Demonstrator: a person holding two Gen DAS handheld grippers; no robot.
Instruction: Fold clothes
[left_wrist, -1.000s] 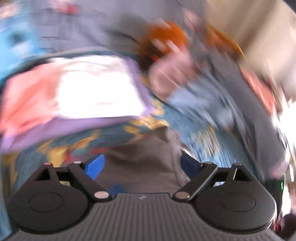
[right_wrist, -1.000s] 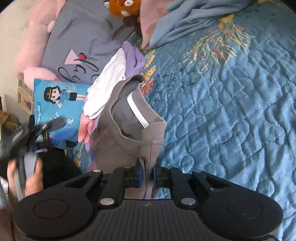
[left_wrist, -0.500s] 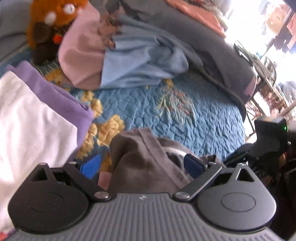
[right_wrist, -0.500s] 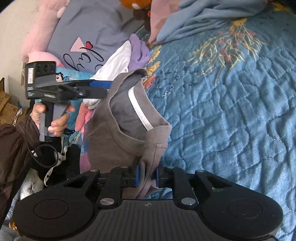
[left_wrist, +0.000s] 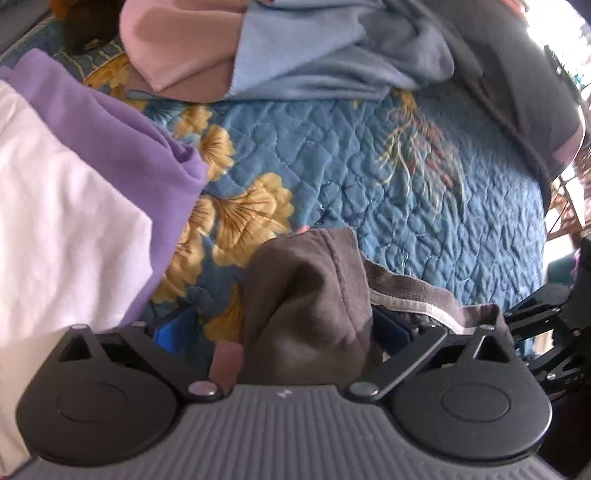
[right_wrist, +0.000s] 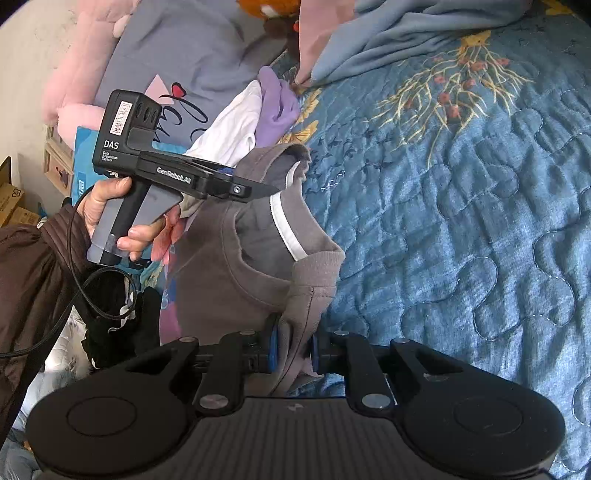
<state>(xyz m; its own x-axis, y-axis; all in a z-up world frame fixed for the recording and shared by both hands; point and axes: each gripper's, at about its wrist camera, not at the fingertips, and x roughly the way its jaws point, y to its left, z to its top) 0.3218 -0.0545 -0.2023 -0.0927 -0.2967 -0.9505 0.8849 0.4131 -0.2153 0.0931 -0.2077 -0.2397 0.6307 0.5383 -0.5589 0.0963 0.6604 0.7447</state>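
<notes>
A grey sweatshirt (right_wrist: 236, 273) hangs between two hand-held grippers above a blue quilted bedspread (right_wrist: 461, 206) patterned with yellow flowers. In the right wrist view the right gripper (right_wrist: 291, 350), at bottom centre of the frame, has its blue-padded fingers (right_wrist: 272, 349) pressed together on a ribbed edge of the sweatshirt, pinching the cloth. The garment's white-lined collar opens in the middle of that frame.

At left of the same frame a person's hand (right_wrist: 110, 206), in a brown sleeve (right_wrist: 33, 280), grips the handle of the left gripper (right_wrist: 271, 189), whose tip sits at the far side of the collar. In the left wrist view the left gripper (left_wrist: 280, 328) shows its blue fingers (left_wrist: 171, 330) spread wide at the lower centre of the frame, with a fold of the grey cloth standing between them; the right-hand pad touches the cloth, the left-hand one stands apart from it.

Folded white (left_wrist: 55, 240) and purple (left_wrist: 122, 140) garments lie at the left of the left wrist view, with pink (left_wrist: 177, 48) and light blue (left_wrist: 332, 51) garments heaped along the top. A grey pillow (right_wrist: 177, 55) and an orange plush toy (right_wrist: 269, 7) sit at the upper left of the right wrist view.
</notes>
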